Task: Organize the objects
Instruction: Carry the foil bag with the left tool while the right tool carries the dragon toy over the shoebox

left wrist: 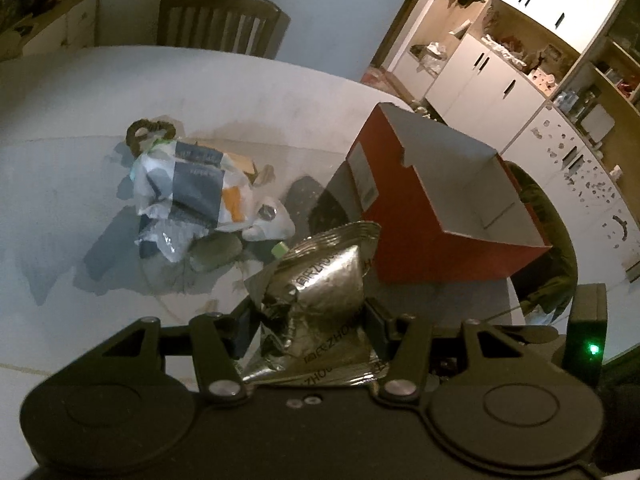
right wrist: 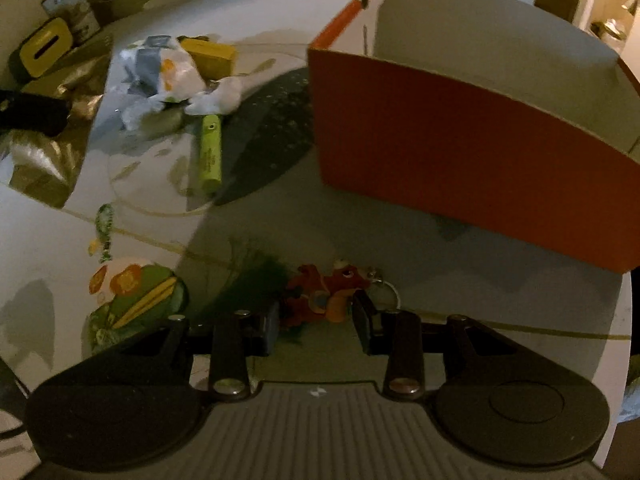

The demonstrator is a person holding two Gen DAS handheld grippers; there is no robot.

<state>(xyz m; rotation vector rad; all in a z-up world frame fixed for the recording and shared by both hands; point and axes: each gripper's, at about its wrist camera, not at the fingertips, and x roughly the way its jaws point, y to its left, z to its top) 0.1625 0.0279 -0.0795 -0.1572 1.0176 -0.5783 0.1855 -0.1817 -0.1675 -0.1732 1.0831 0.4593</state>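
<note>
My left gripper [left wrist: 308,324] is shut on a crumpled silver foil packet [left wrist: 320,280], held above the table just left of the open red cardboard box [left wrist: 432,248]. The box's white inside looks empty. In the right wrist view the same red box [right wrist: 460,152] stands to the upper right. My right gripper [right wrist: 316,320] is open, low over the table, with a small red toy keychain [right wrist: 332,292] lying between and just beyond its fingertips. A green tube [right wrist: 211,152] lies on the table further ahead.
A pile with a crumpled white and blue plastic bag [left wrist: 192,188], a brown hair tie [left wrist: 148,132] and a yellow box [right wrist: 210,54] sits mid-table. A round colourful fan [right wrist: 132,300] lies at the left. A chair [left wrist: 220,20] stands behind the table [left wrist: 80,184].
</note>
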